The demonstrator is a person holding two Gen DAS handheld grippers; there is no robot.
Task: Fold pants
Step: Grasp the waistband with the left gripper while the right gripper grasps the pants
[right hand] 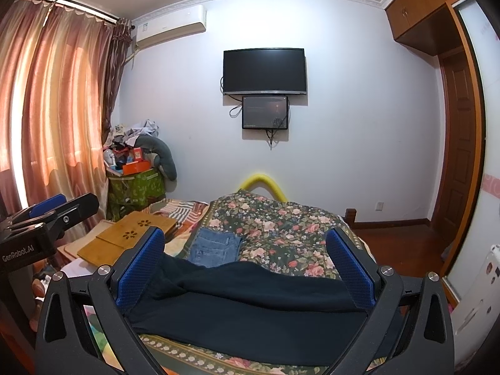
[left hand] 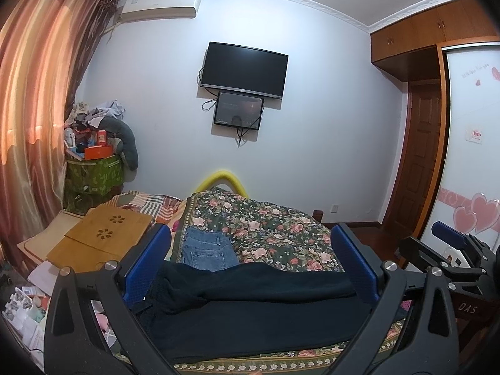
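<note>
1. The dark pants [left hand: 250, 306] lie bunched across the near edge of the floral bedspread [left hand: 281, 234], in front of both my grippers.
2. My left gripper [left hand: 250, 268] hangs level above them, blue pads spread wide, nothing clamped.
3. My right gripper [right hand: 247, 268] sits alongside, equally wide, also holding nothing.
4. Folded jeans [right hand: 215, 247] rest just beyond the pants; their near edge is hidden by the dark cloth.
5. The pants' legs and waistband are hard to tell apart.
</note>
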